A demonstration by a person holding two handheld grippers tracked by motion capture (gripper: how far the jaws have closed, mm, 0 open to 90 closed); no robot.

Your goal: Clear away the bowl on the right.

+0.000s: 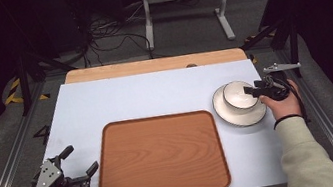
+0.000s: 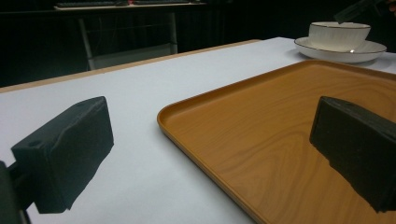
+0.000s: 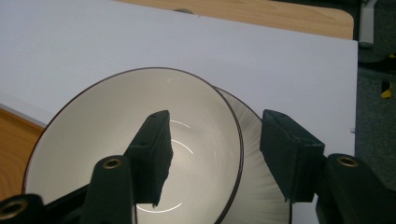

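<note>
White bowl (image 1: 238, 95) with dark rim; wood-grain brown tray (image 1: 160, 156).

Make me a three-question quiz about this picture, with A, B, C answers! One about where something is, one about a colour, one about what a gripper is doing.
1. Where does the bowl sit?
A. on the plate
B. on the tray
C. on the floor

2. What colour is the tray?
A. blue
B. brown like wood
C. green

3. How does the right gripper stand at the bowl?
A. far away from it
B. shut, with nothing between its jaws
C. one jaw inside the bowl, one outside its rim

Answers: 1 A, the bowl rests on the white plate right of the tray. 2 B, wood grain shows in it. 3 C, the right gripper view shows the rim between the jaws, not yet pinched.
</note>
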